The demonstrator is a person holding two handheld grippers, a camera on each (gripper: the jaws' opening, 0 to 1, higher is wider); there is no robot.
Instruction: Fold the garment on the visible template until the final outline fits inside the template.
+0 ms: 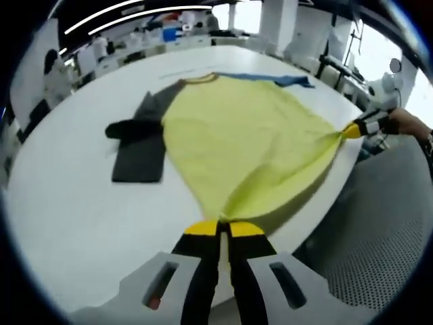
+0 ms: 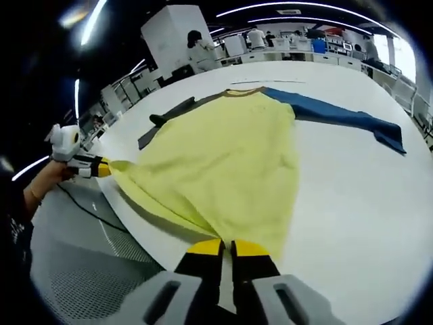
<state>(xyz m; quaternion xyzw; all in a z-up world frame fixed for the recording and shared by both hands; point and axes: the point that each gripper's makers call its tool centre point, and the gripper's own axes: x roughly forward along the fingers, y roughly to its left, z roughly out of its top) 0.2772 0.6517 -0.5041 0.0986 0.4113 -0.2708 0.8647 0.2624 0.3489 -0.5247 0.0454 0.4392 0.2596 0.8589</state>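
A yellow shirt [image 1: 243, 135] with one grey sleeve [image 1: 139, 145] and one blue sleeve [image 1: 287, 80] lies spread on a white table [image 1: 81, 210]. My left gripper [image 1: 223, 227] is shut on one corner of the shirt's hem at the near table edge. The right gripper [image 1: 352, 130] pinches the other hem corner at the right of that view, and the hem is pulled taut between them. In the right gripper view the yellow shirt [image 2: 223, 156] stretches away with its blue sleeve [image 2: 338, 115] extended right, my right gripper [image 2: 226, 247] shut on the hem, and the left gripper [image 2: 101, 167] holding the far corner.
The table edge [image 2: 135, 230] runs under the hem, with perforated grey flooring [image 2: 74, 271] below. A hand [image 2: 44, 183] holds the left gripper. Desks, shelves and people fill the room's background [image 2: 270, 37].
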